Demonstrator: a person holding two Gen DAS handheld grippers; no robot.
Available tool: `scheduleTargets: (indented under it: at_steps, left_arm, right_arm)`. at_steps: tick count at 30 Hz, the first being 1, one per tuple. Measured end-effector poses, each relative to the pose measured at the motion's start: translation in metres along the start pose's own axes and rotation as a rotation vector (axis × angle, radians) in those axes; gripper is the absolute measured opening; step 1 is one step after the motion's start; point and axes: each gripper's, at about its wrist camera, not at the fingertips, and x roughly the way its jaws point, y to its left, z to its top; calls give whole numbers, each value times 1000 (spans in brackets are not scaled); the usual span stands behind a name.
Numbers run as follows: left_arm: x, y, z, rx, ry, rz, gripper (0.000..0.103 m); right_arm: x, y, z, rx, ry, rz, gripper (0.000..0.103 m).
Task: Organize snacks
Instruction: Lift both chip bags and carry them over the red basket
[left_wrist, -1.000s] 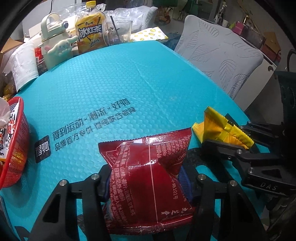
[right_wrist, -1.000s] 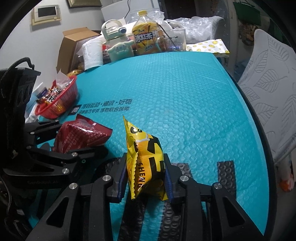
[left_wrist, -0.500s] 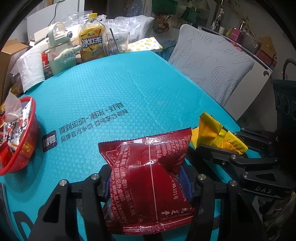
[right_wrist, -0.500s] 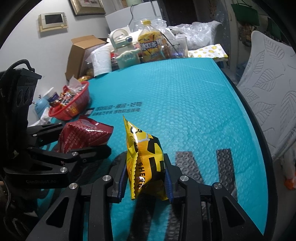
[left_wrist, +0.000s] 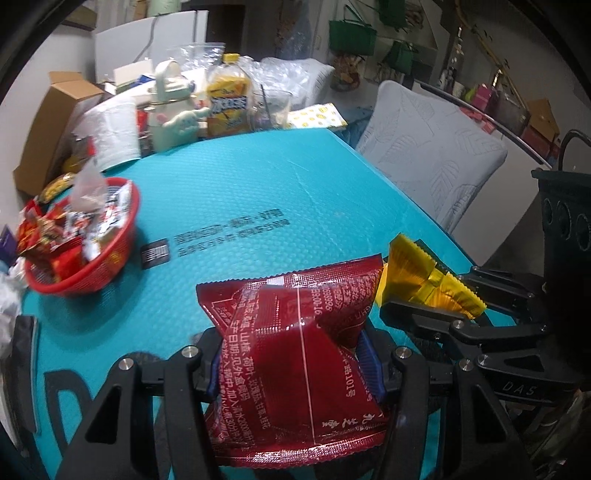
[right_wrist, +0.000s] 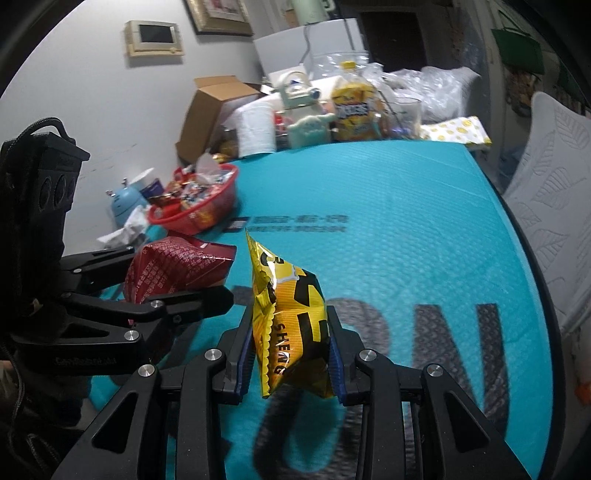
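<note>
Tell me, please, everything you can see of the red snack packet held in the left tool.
The red snack packet is a glossy, crinkled foil pouch with white Chinese print, crimped end seals and a back seam running lengthwise. It looks puffed and unopened. It stands roughly upright, pinched at its sides between the blue pads of the left tool, clear above the teal mat. Only the pads touch it; the yellow packet sits apart beside it.

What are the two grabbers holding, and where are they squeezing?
The left gripper pinches a red snack packet across its middle, by the two sides. The right gripper pinches a yellow snack packet by the sides of its lower half.
</note>
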Motion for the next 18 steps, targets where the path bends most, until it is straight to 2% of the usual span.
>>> scheduleTargets:
  at_steps: [9, 18]
  left_arm:
    - [-42, 26, -16, -68, -68, 74, 56]
    - [-75, 61, -15, -150, -142, 128, 56]
  right_arm:
    - [9, 39, 12, -82, -10, 89, 33]
    - [19, 72, 40, -162, -22, 161, 33]
